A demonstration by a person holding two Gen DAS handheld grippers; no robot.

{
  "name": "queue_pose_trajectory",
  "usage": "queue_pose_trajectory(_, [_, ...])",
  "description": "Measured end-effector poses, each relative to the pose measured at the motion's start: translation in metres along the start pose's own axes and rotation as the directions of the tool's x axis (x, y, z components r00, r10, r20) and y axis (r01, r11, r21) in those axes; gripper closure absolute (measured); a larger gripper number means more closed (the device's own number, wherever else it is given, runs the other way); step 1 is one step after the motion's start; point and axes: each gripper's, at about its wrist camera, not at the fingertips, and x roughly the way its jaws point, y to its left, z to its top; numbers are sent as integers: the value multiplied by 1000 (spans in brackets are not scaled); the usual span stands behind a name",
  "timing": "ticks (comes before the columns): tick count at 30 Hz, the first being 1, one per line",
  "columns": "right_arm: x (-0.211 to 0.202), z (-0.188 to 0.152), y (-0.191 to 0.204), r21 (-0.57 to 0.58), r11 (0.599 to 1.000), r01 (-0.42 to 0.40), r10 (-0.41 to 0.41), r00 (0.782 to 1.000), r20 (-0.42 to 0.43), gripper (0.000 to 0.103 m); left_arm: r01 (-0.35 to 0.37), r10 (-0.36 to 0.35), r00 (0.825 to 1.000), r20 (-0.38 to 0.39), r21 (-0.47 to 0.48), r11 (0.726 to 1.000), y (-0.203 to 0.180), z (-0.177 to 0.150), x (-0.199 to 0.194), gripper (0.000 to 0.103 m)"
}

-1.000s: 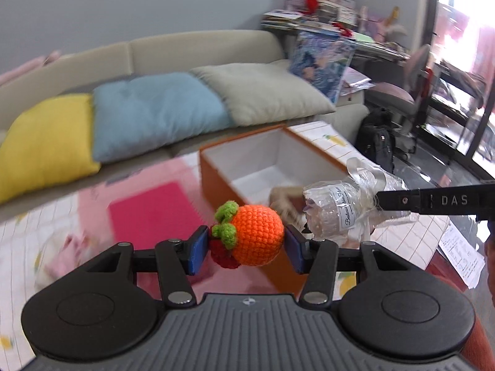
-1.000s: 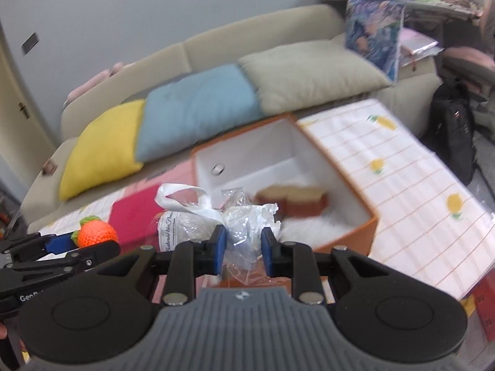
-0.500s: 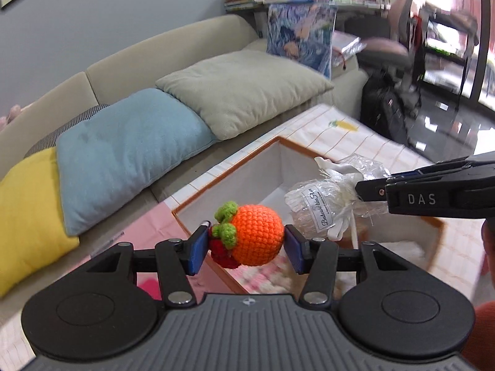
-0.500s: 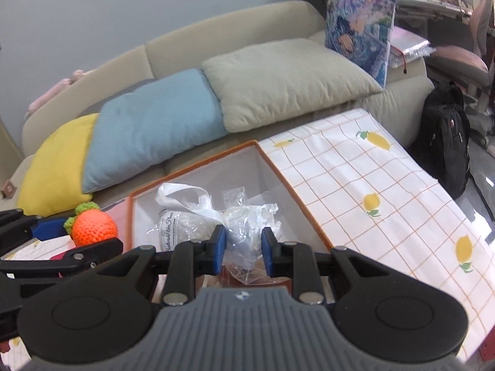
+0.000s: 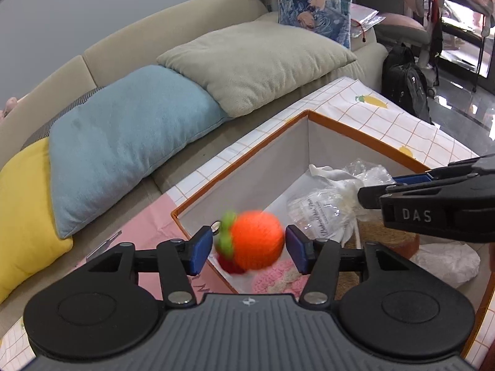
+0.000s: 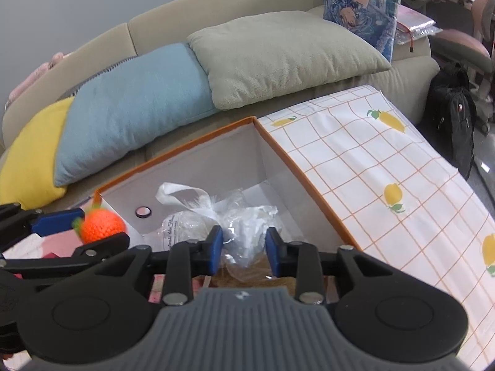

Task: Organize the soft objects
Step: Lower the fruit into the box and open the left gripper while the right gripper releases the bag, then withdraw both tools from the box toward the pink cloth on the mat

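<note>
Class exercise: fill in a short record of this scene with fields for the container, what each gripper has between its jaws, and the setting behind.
Container: orange box, open, white inside
Left gripper: jaws just opened, pads clear of blurred knitted orange over the box
Right gripper: jaws just opened, clear plastic bag between them
Already in box: pink knit item
Behind: sofa with cushions

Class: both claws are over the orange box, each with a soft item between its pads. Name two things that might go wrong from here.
1. The crocheted orange, blurred between the left claw's just-opened pads, sits near the orange box's rim and might bounce out.
2. The plastic-wrapped bundle may cling to the right claw's pads.
</note>
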Motion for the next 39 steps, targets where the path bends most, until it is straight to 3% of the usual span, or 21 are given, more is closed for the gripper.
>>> queue_pose_trajectory(1, [0,0,0,-2,1000,0,0,1000,-3,70,-5,5,1000,2,7,1000,0,-1,-1,37])
queue_pose_trajectory(5, [-3,0,-1,2,1000,5,-4,1000,-20,46,4,-4,1000,17,18,1000,1,-1,-7,33])
queue_pose_trajectory(9, [-16,0,1,-11,1000,1,-1,1000,-13,45,12,-12,998,60,0,1000,3,1,-25,27])
queue_pose_trajectory(12, [-31,-2,3,-12,1000,8,-8,1000,4,37,19,-17,996,88,-19,1000,5,3,-43,27])
queue_pose_trajectory(25, [-125,-41,26,-35,999,-29,32,995,98,32,44,-5,979,204,-183,982,21,-37,-151,27])
queue_pose_trajectory(32, [-172,-86,45,-58,997,-51,59,988,140,27,17,47,971,236,-260,965,23,-86,-201,27])
queue_pose_trajectory(39, [-182,-137,67,-60,994,-92,97,992,75,27,-20,94,976,198,-347,938,35,-150,-225,27])
